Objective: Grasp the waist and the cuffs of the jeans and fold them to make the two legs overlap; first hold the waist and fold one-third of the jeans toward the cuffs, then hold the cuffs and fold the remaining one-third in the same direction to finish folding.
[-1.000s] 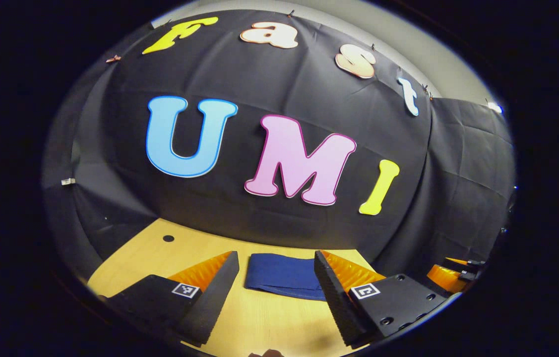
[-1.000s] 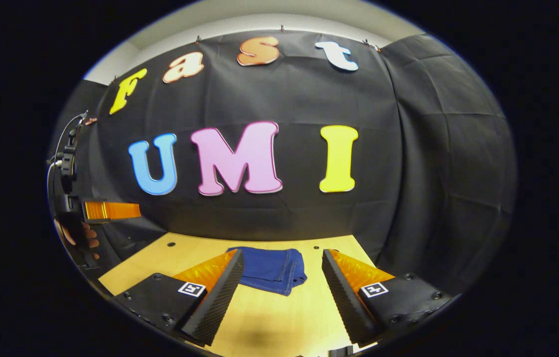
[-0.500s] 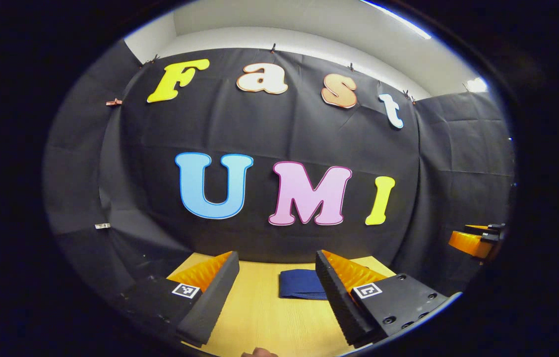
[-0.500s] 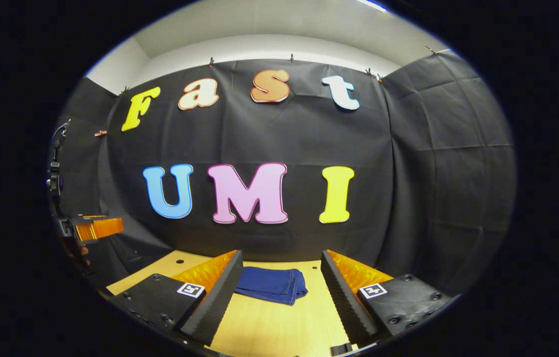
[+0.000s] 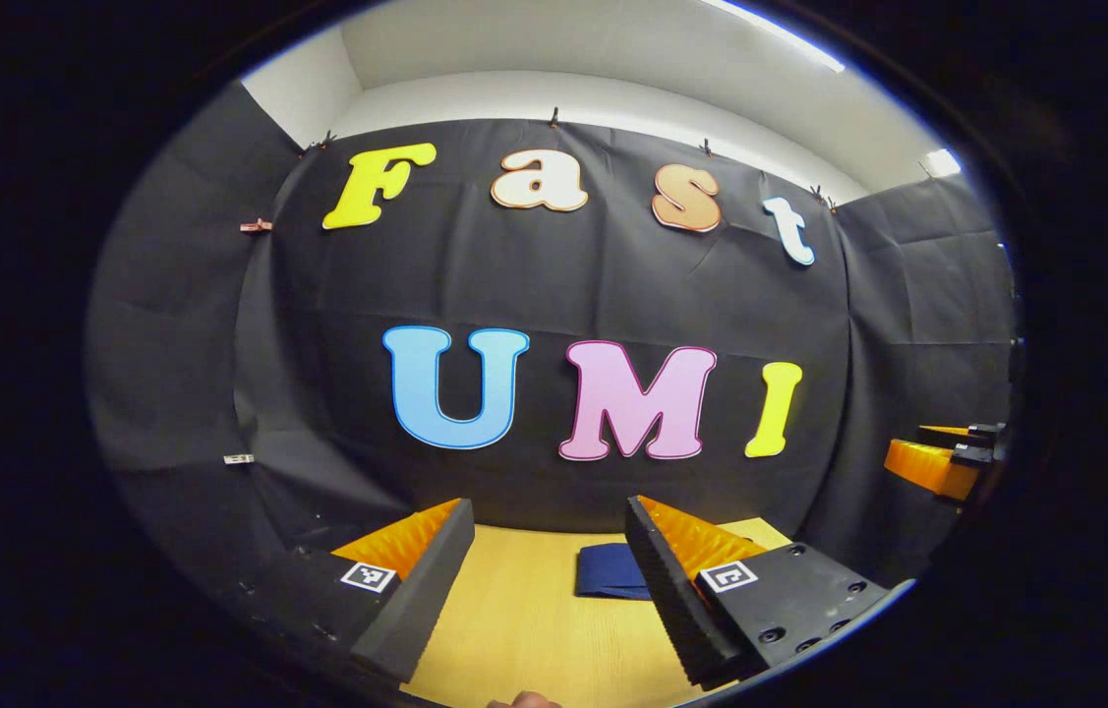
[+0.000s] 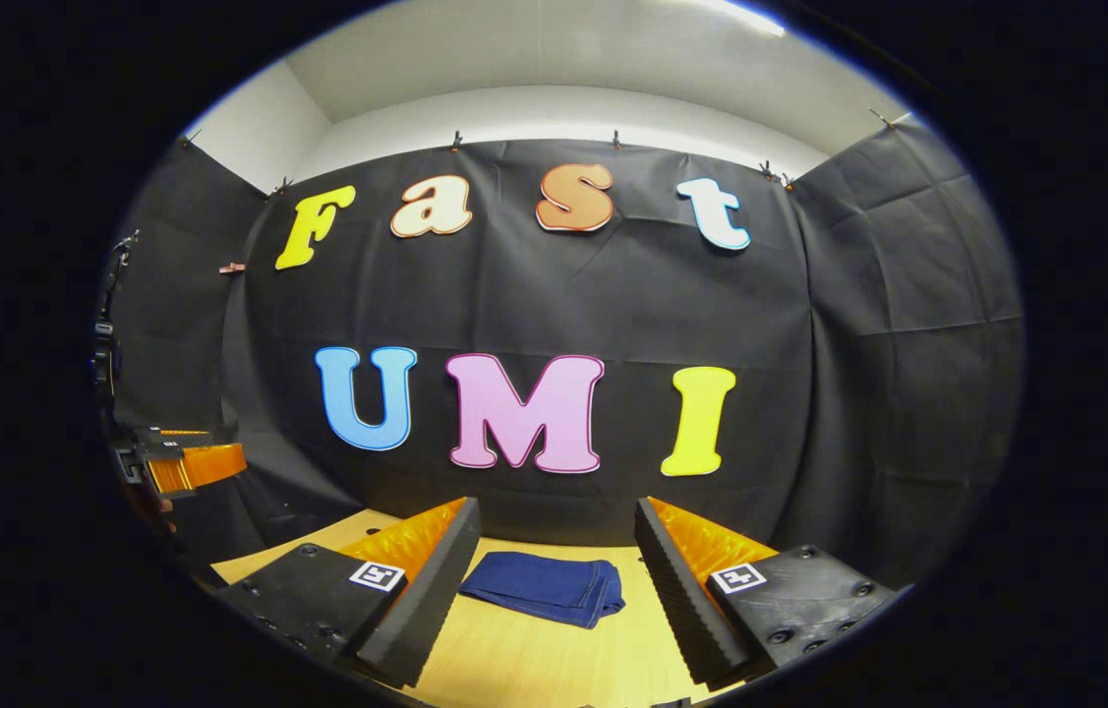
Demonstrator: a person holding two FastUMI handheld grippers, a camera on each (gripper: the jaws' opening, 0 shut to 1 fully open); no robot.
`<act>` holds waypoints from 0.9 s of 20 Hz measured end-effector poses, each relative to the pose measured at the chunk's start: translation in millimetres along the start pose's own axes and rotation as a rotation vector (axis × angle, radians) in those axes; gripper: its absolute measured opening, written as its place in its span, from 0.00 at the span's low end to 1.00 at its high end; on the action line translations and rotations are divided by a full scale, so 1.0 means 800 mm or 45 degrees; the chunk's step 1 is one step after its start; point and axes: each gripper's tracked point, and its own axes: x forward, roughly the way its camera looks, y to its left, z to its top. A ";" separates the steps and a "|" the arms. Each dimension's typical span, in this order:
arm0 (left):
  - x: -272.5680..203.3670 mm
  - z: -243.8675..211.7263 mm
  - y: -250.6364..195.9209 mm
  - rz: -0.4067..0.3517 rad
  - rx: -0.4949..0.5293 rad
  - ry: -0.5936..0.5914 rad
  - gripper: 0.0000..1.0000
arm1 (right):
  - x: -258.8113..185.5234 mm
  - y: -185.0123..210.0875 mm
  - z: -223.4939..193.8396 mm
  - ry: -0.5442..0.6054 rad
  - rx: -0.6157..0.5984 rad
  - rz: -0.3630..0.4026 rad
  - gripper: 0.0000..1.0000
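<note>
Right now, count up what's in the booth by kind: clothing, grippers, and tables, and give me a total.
Clothing: 1, the folded dark blue denim jeans lying flat.
Grippers: 2, the left gripper and the right gripper, both open and holding nothing.
Tables: 1, the light wooden table under the jeans.
Total: 4

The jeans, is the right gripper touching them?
Apart. In the right gripper view the open right gripper is held back from the folded jeans, which lie flat on the table between its fingers, bare wood showing on both sides.
</note>
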 end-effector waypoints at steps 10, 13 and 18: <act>-0.020 -0.037 0.009 0.029 -0.032 0.031 0.92 | 0.004 0.027 -0.032 0.005 0.066 0.055 0.99; -0.022 -0.034 0.011 0.026 0.028 0.026 0.92 | 0.003 0.025 -0.053 0.043 0.037 0.063 0.97; -0.036 -0.026 0.001 0.030 0.017 0.023 0.96 | 0.006 0.040 -0.087 0.124 0.054 0.104 0.97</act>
